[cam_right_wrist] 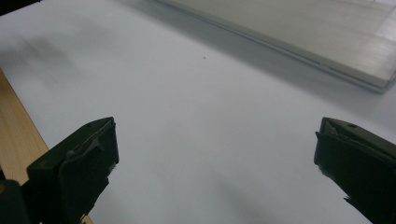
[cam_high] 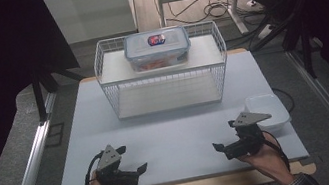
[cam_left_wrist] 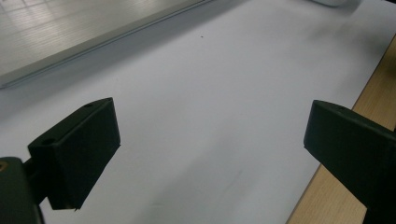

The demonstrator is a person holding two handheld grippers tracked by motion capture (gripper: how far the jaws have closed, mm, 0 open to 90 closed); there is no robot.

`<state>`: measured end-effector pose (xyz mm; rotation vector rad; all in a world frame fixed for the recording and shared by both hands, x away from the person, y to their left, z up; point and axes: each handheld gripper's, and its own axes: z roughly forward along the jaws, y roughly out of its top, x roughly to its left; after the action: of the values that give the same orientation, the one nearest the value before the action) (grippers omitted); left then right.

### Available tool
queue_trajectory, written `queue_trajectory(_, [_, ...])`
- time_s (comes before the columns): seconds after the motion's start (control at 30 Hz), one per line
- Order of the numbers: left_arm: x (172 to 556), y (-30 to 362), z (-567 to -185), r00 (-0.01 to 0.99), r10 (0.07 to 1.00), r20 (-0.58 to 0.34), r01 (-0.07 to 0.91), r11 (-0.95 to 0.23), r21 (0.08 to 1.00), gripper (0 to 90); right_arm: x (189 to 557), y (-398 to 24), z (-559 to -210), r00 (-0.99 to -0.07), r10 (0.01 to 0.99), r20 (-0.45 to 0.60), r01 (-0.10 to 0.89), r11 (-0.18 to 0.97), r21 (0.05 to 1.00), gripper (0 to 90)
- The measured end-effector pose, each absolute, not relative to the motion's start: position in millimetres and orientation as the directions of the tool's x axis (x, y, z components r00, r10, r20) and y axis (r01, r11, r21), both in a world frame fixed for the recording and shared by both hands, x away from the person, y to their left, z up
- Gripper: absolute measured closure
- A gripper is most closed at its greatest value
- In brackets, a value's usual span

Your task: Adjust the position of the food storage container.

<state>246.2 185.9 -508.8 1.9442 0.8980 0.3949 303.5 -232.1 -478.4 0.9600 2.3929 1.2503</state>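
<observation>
Looking at the white tub near the table's right edge, just beyond our right gripper, we're guessing that's the thing to grab, since it's the closest item to either gripper. It's a shallow plastic container w/ rounded corners, prob light and fairly stiff but slick, so a pinch over the rim on one long wall seems safest imo; squeezing the whole body would likely just flex it or make it skate. Nothing's touching it atm.

Both grippers sit low over the near edge of the table, tilted inward toward each other. The left gripper has its jaws spread wide w/ nothing between them, same for the right. Further back there's a wire rack w/ a lidded clear box on its top shelf, well apart from us.
</observation>
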Motion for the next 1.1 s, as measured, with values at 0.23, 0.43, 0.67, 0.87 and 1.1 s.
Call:
queue_trajectory(0.23, [247.1,184.9,-510.4,0.675,0.733,-0.077,0.438,-0.314,0.842,3.2,308.9,-255.2,-462.4,-0.689,0.721,0.075,0.459,0.354,0.815,26.3])
queue_trajectory(0.43, [247.9,184.0,-511.6,0.675,0.733,-0.082,0.445,-0.317,0.838,3.3,313.7,-286.3,-449.3,-0.634,0.772,0.041,0.457,0.331,0.826,66.2])
queue_trajectory(0.67, [248.3,182.7,-511.8,0.677,0.732,-0.074,0.446,-0.329,0.832,3.3,324.2,-330.1,-444.9,-0.526,0.850,0.015,0.482,0.283,0.829,89.6])
queue_trajectory(0.87, [249.4,184.4,-512.4,0.666,0.741,-0.089,0.455,-0.309,0.835,3.0,331.1,-363.6,-441.3,-0.402,0.915,-0.017,0.490,0.231,0.840,89.7])
queue_trajectory(1.1, [251.1,182.9,-513.7,0.669,0.737,-0.092,0.459,-0.314,0.831,3.0,344.0,-392.9,-448.4,-0.318,0.948,-0.022,0.520,0.194,0.832,89.6])
